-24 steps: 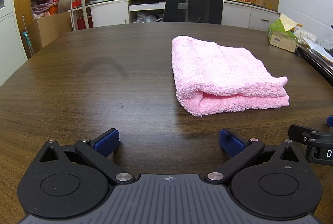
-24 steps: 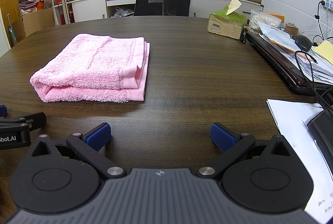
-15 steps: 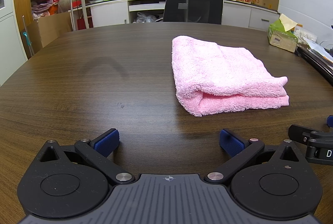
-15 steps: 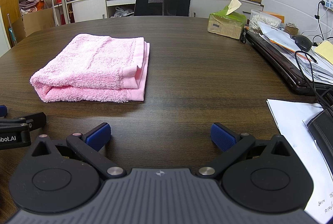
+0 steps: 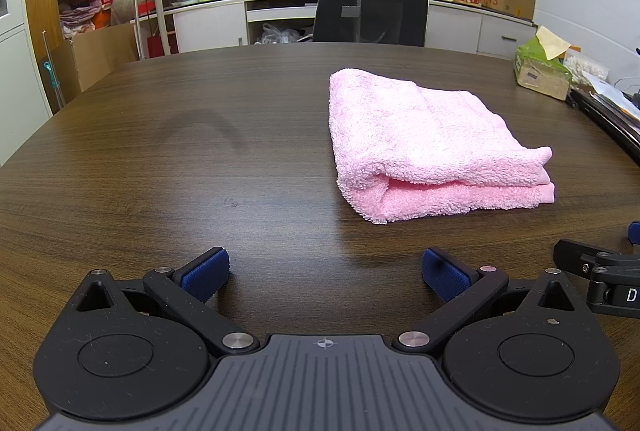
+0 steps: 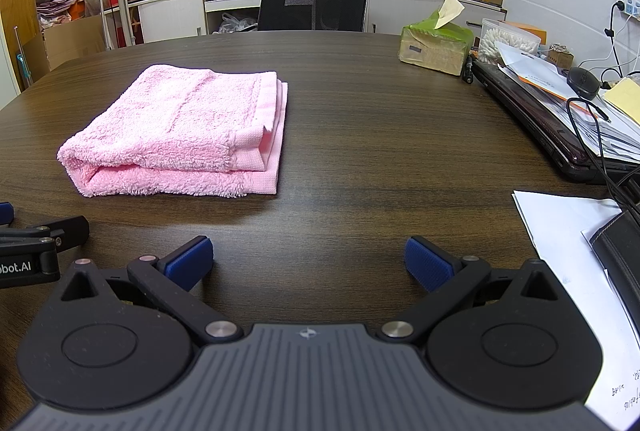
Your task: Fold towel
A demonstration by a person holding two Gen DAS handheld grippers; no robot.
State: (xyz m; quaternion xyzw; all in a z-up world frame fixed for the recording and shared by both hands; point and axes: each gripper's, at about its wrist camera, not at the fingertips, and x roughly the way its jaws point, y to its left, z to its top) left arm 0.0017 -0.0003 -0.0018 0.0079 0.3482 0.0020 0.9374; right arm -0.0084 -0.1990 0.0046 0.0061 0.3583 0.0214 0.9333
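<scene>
A pink towel point(image 5: 424, 139) lies folded in layers on the dark wooden table point(image 5: 200, 159), right of centre in the left wrist view. In the right wrist view the towel point(image 6: 180, 135) lies to the left, hemmed edges facing right. My left gripper point(image 5: 324, 271) is open and empty, low over the table, short of the towel. My right gripper point(image 6: 308, 263) is open and empty, near the table's front, right of the towel. Each gripper shows at the edge of the other's view.
A tissue box point(image 6: 436, 45) stands at the far right of the table. A laptop with papers and cables point(image 6: 560, 119) lies along the right side. White paper point(image 6: 576, 251) lies near my right gripper. A black chair point(image 5: 370, 11) stands behind the table.
</scene>
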